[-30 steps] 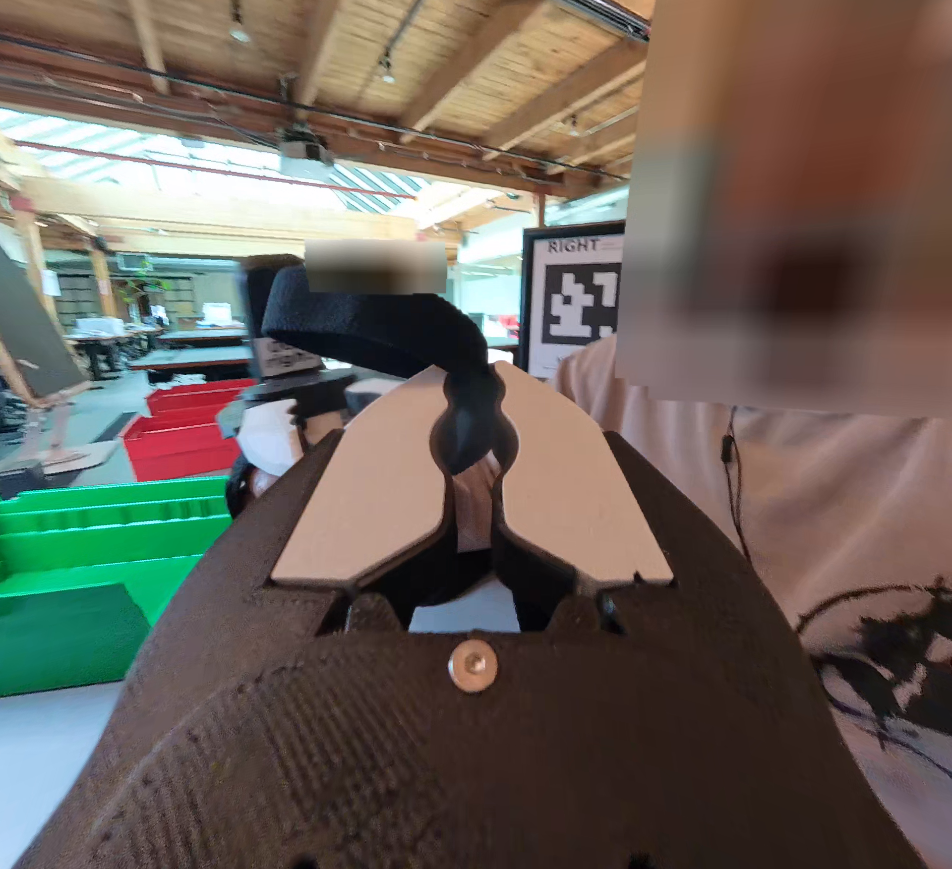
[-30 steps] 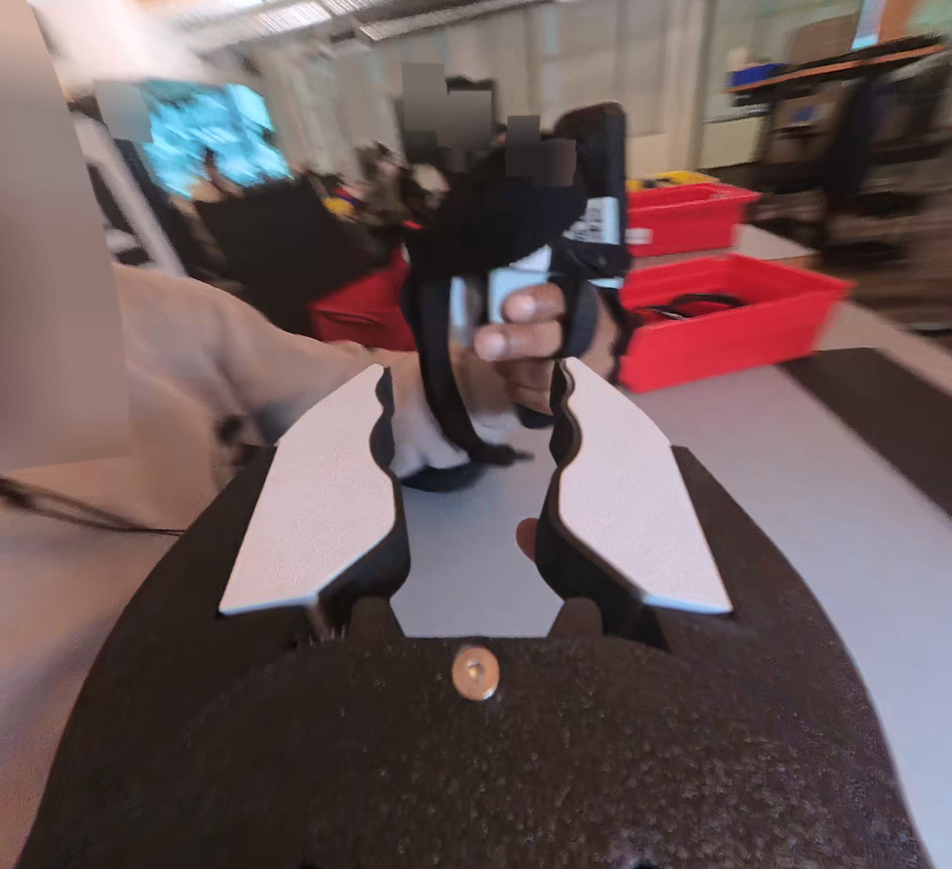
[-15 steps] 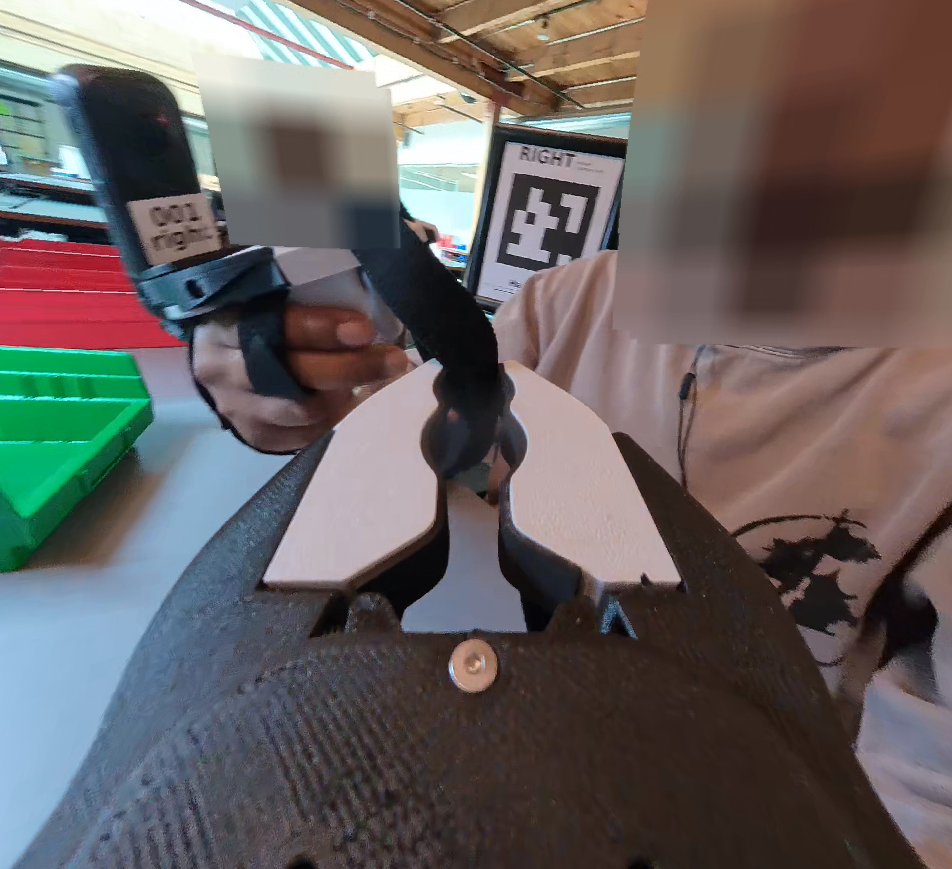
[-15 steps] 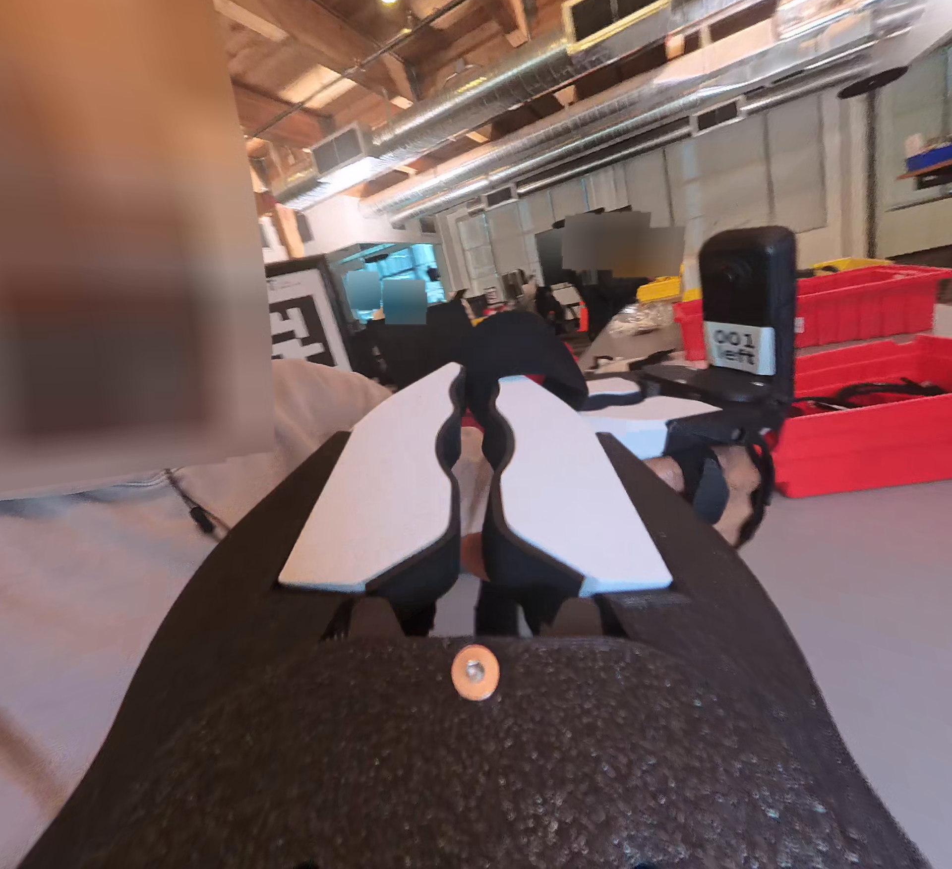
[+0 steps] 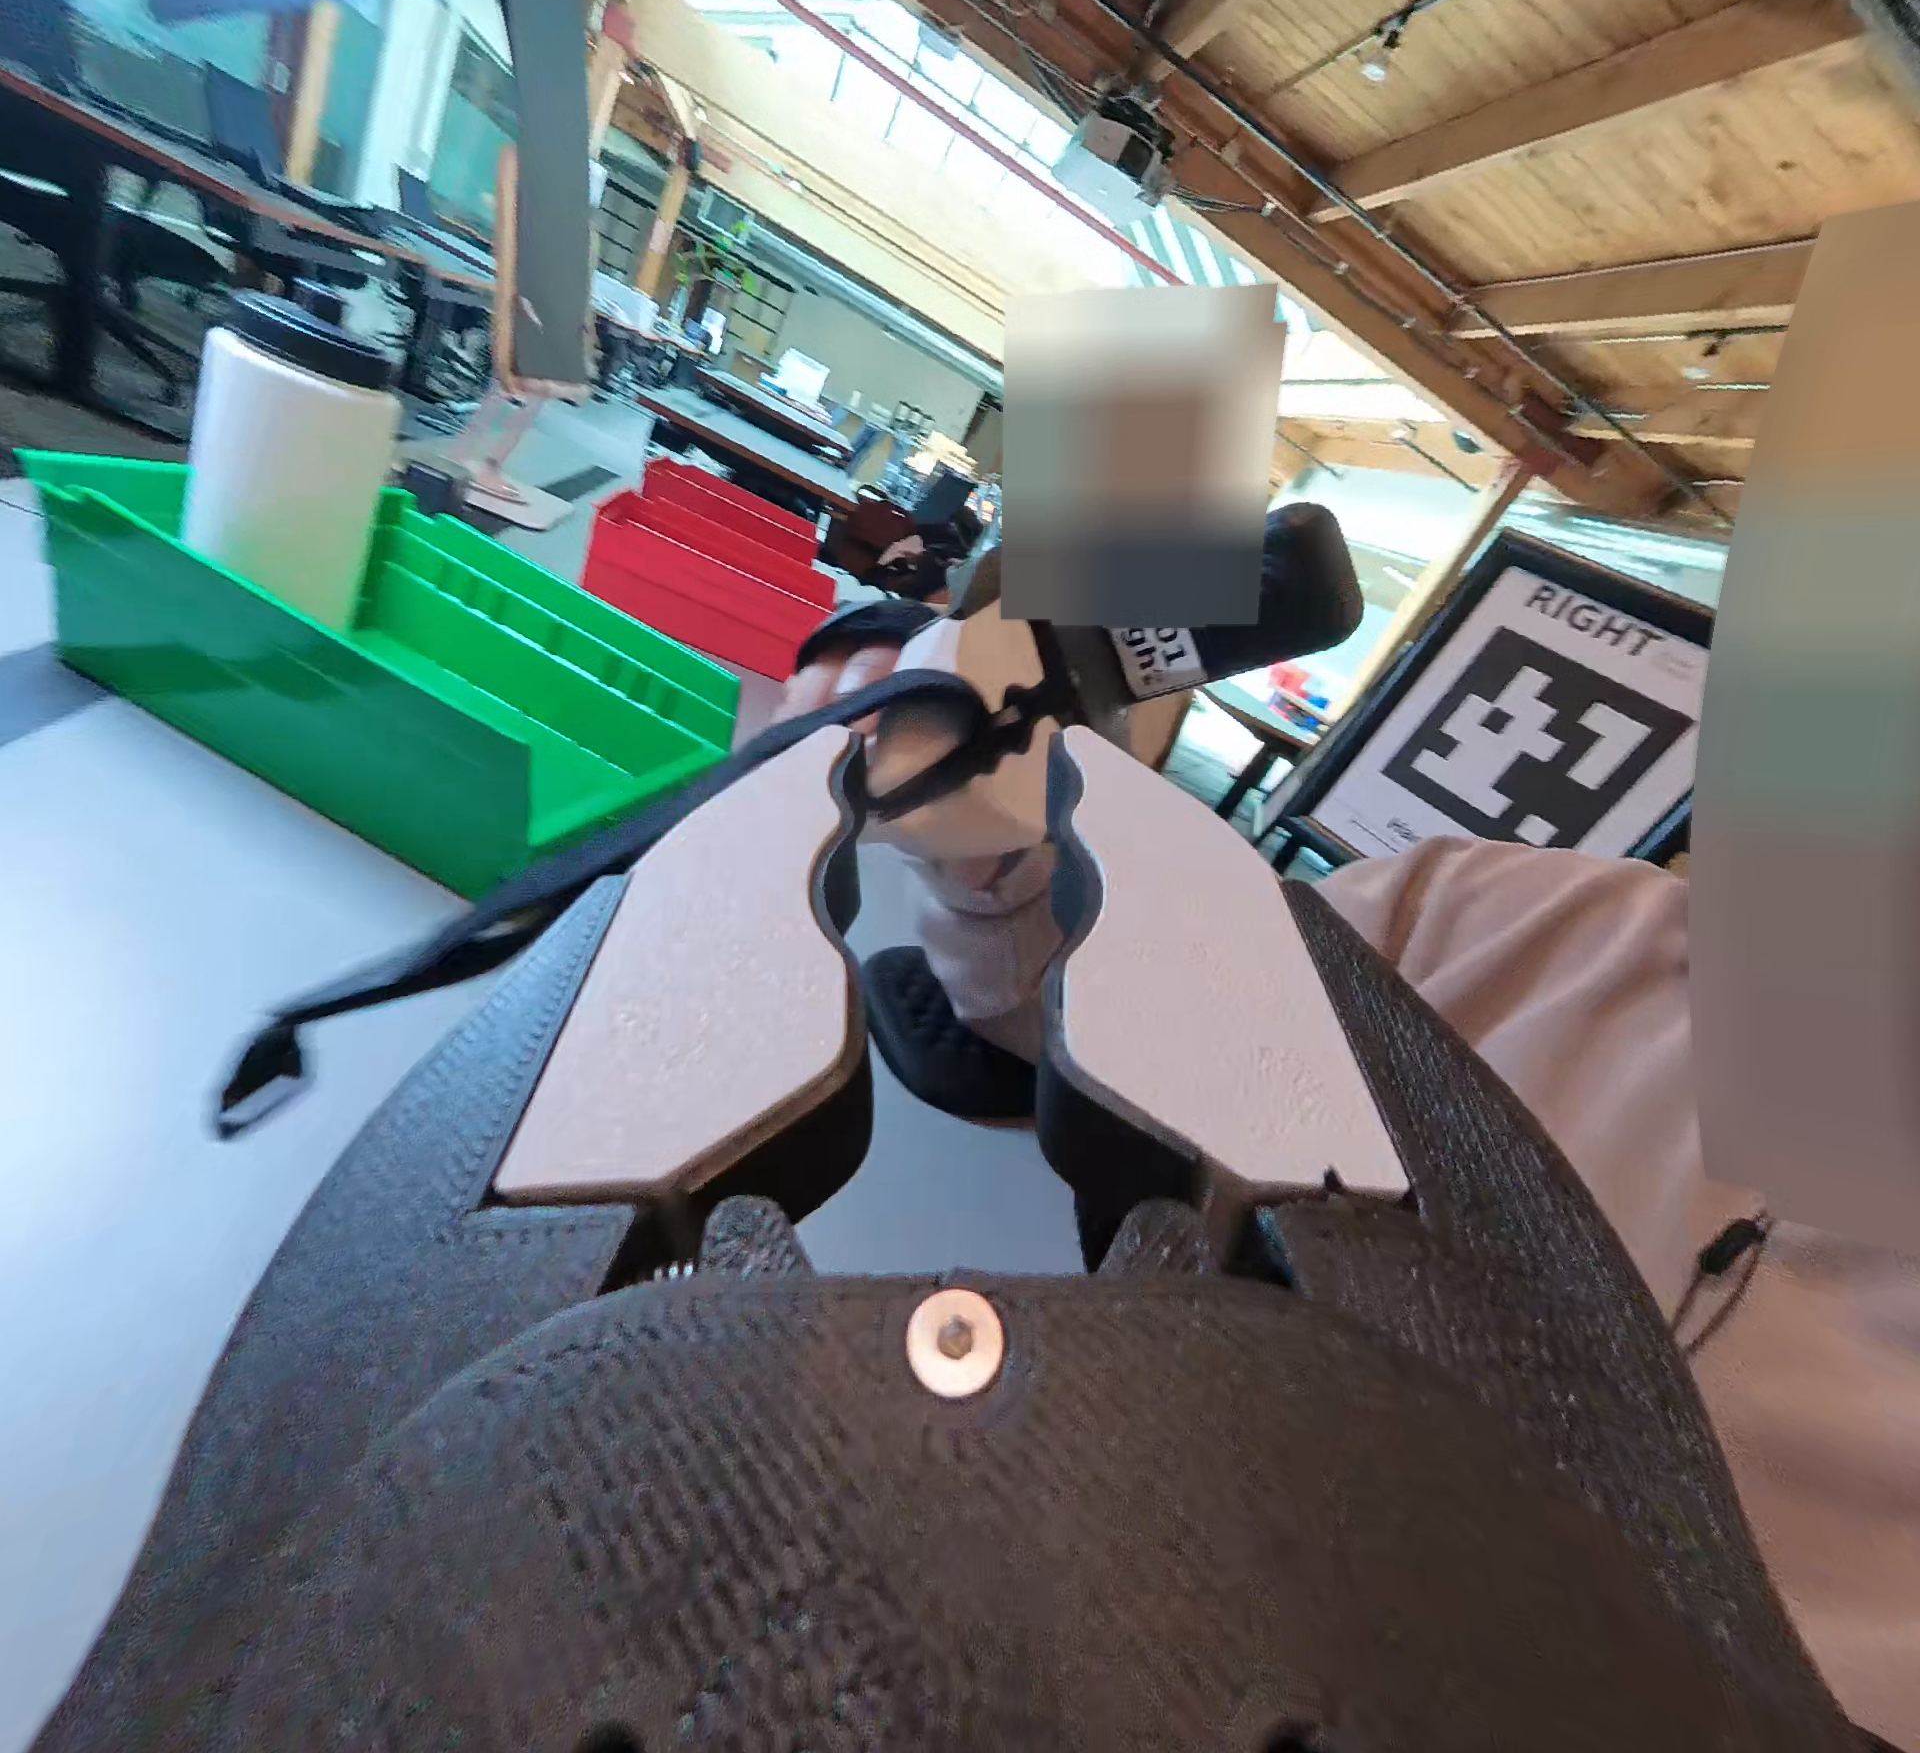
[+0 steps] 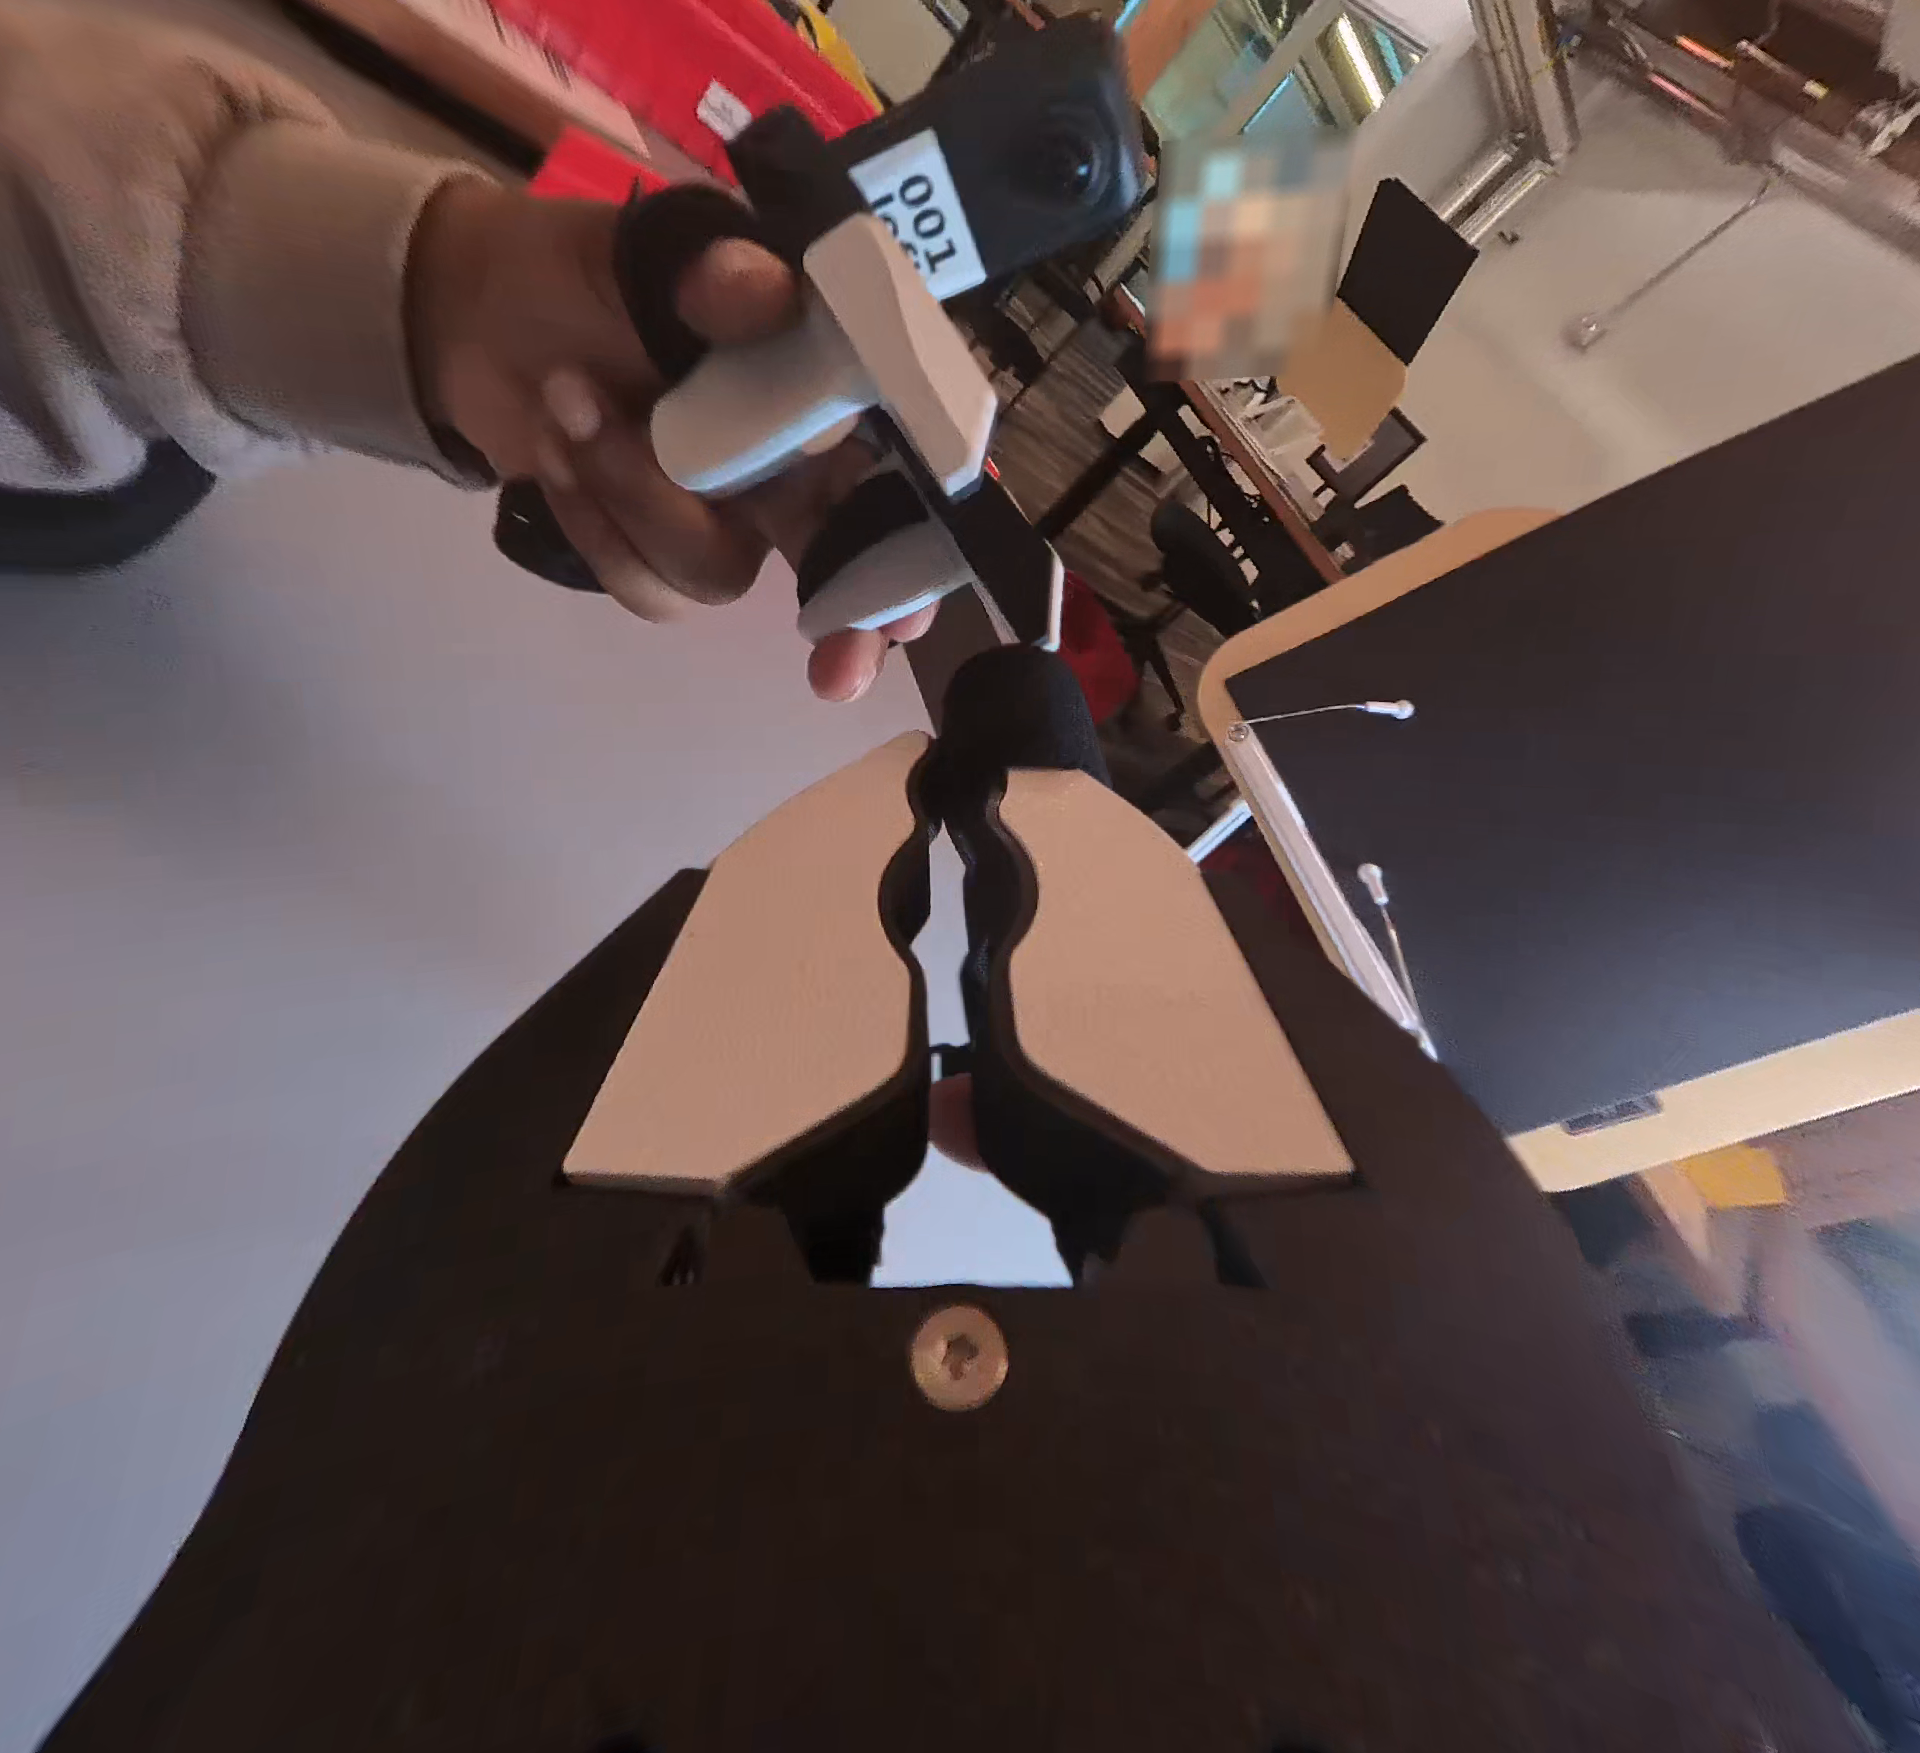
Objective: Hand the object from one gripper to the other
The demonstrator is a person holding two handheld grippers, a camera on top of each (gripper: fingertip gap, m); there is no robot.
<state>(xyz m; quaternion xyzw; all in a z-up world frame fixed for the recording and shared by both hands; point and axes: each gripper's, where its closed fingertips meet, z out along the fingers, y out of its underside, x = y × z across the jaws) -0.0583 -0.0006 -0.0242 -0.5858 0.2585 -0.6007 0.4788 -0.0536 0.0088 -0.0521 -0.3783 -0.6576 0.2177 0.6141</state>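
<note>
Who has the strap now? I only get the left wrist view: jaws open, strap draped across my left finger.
Observer: The right gripper is shut on the black strap, pinching it near its fingertips.
Operator: Does any of it stick out past the tips?
Observer: Yes, a rounded padded end bulges just beyond them.
Operator: And behind the pinch?
Observer: The strap runs back down the gap between the fingers toward the base.

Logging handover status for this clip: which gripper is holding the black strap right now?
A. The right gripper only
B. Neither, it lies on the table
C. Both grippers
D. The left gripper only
A: the right gripper is shut on the black strap, while the left gripper is open, and the strap only trails past its left finger.
</note>
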